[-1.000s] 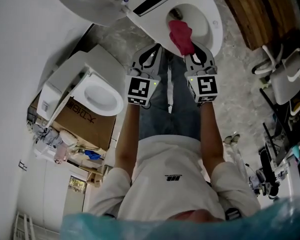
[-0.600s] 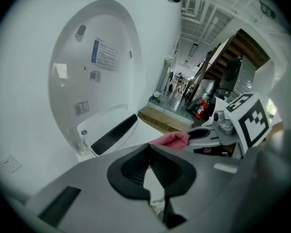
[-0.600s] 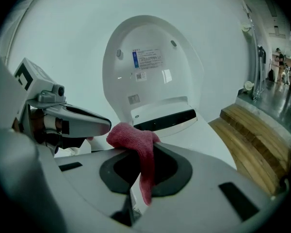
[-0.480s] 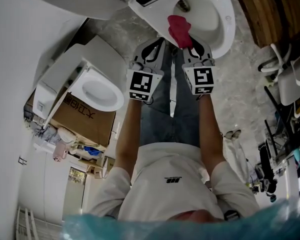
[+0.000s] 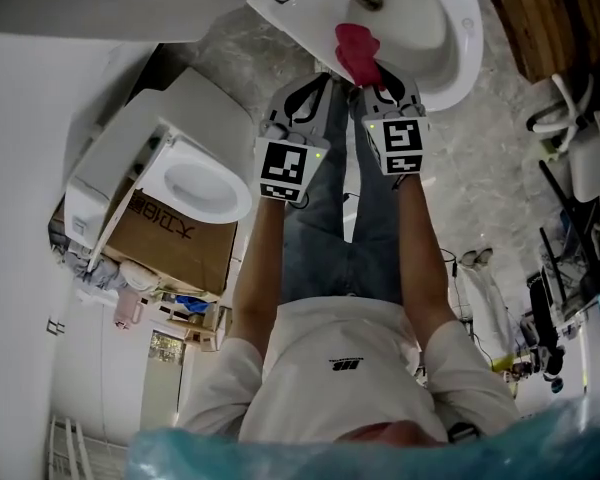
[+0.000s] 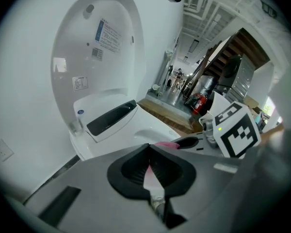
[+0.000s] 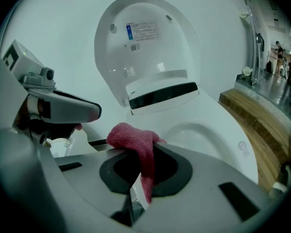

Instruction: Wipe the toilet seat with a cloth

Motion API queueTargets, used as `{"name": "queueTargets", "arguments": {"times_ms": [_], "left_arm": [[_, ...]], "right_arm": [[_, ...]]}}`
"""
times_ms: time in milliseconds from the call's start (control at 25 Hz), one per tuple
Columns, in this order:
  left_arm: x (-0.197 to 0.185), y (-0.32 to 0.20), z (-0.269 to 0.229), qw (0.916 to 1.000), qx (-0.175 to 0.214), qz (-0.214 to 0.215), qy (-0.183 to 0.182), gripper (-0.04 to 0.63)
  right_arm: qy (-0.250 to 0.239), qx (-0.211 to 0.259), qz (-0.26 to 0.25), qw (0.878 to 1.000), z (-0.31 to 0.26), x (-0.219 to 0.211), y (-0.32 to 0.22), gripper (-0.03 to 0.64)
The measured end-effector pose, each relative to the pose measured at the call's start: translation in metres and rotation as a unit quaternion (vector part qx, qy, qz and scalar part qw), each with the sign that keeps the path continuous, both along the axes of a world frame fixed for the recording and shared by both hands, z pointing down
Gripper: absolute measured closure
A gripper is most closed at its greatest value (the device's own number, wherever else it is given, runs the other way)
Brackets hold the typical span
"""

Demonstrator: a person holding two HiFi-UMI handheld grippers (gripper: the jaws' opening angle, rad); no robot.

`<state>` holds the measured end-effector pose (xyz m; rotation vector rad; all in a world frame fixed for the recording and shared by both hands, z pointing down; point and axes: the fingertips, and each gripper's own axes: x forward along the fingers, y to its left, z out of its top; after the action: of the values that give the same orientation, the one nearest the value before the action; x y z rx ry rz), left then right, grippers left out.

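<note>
One crimson terry cloth (image 7: 136, 142), pinched in the right gripper (image 7: 141, 171), bunches ahead of its fingers over the white toilet's (image 5: 458, 38) front rim. Left gripper (image 6: 149, 154): fingers closed together, empty. Two toilets; the second white toilet (image 5: 195, 183) is by a brown cardboard box (image 5: 170, 238). Grey marbled floor (image 5: 480, 178).

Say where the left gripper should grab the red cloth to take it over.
Probably grip the bunched free end of the cloth bulging beyond the right gripper, coming from its left: the tail is pinched in those jaws, leaving only that lump exposed.
</note>
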<state>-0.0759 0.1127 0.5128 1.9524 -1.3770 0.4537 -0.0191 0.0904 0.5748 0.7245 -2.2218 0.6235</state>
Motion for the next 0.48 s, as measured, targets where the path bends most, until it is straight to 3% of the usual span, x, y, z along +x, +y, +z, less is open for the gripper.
{"name": "queueTargets", "arguments": {"times_ms": [160, 480], "left_arm": [[0.001, 0.003, 0.008, 1.0, -0.006, 0.005, 0.001, 0.584], [0.007, 0.008, 0.021, 0.9995, -0.025, 0.018, 0.004, 0.584]], "right_arm": [[0.008, -0.018, -0.01, 1.0, 0.019, -0.002, 0.011, 0.597], [0.005, -0.074, 0.018, 0.997, 0.052, -0.001, 0.026, 0.597]]}}
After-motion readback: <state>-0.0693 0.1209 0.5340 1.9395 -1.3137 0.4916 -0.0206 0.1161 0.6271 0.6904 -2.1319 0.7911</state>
